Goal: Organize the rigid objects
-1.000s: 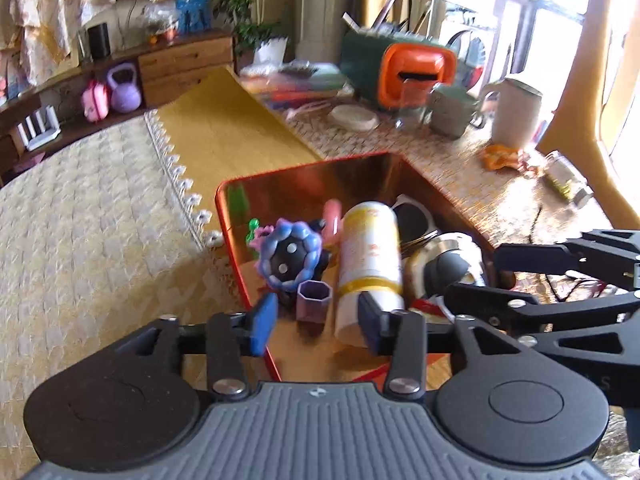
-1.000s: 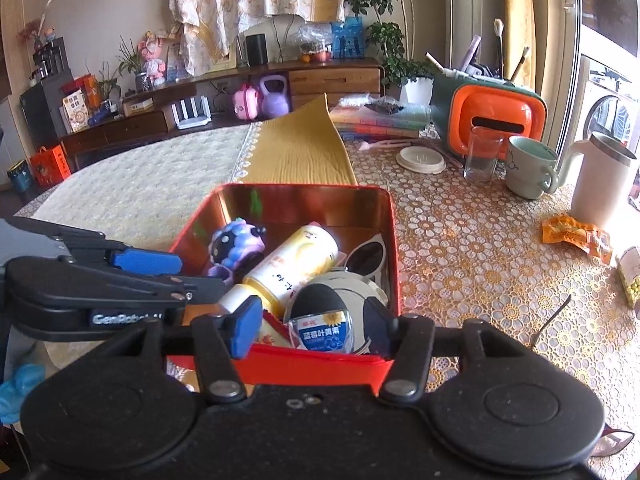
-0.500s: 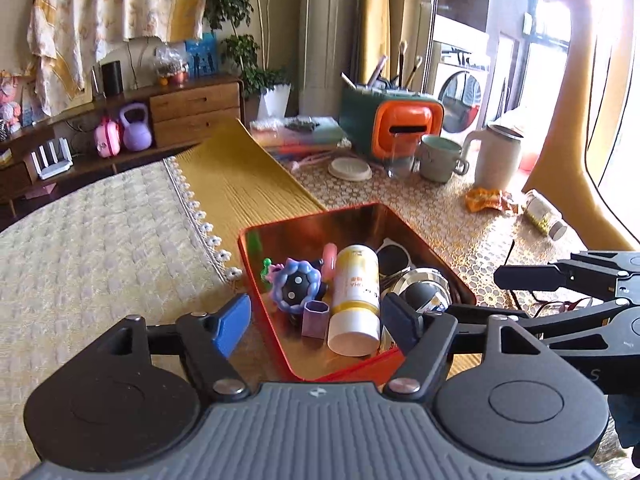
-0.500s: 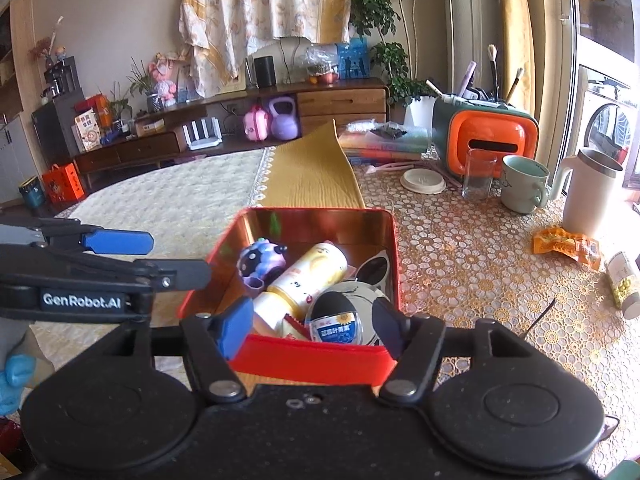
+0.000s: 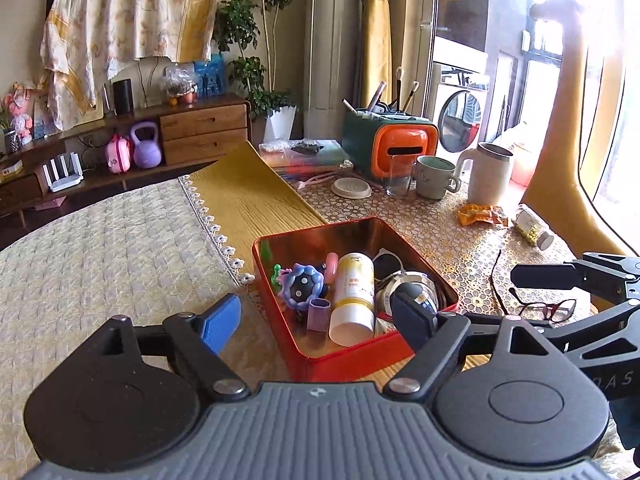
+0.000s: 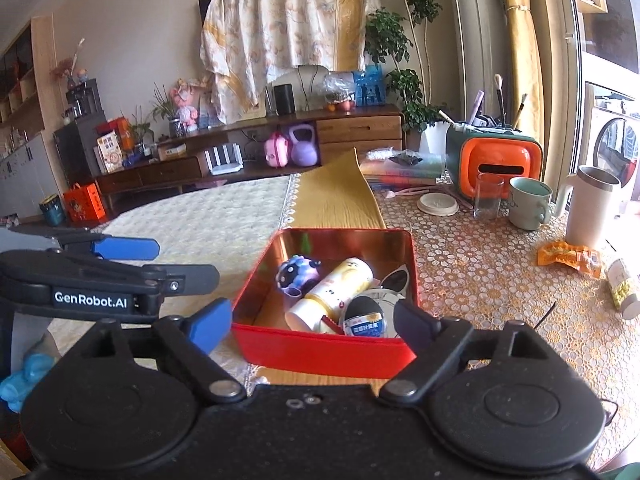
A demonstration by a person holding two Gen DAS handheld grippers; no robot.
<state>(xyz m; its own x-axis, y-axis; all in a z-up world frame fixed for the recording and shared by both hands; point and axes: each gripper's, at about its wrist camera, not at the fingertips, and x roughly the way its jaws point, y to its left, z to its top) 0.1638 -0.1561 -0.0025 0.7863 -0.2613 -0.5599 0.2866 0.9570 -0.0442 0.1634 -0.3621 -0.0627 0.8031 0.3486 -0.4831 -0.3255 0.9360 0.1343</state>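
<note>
Left wrist view: the left gripper (image 5: 318, 322) jaws are wide and opening, holding nothing. The right gripper (image 6: 312, 322) likewise, opening and empty. The red tin (image 6: 320, 346) sits on the table (image 6: 480, 264), holding a white bottle (image 5: 354, 294) and toys.

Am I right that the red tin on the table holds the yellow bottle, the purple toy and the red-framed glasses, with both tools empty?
Not quite. The red-framed glasses lie on the lace tablecloth beside the red tin, not in it, as the left wrist view shows. The yellow bottle and purple toy are inside, and the left tool and right tool, jaws opening, hold nothing.
</note>
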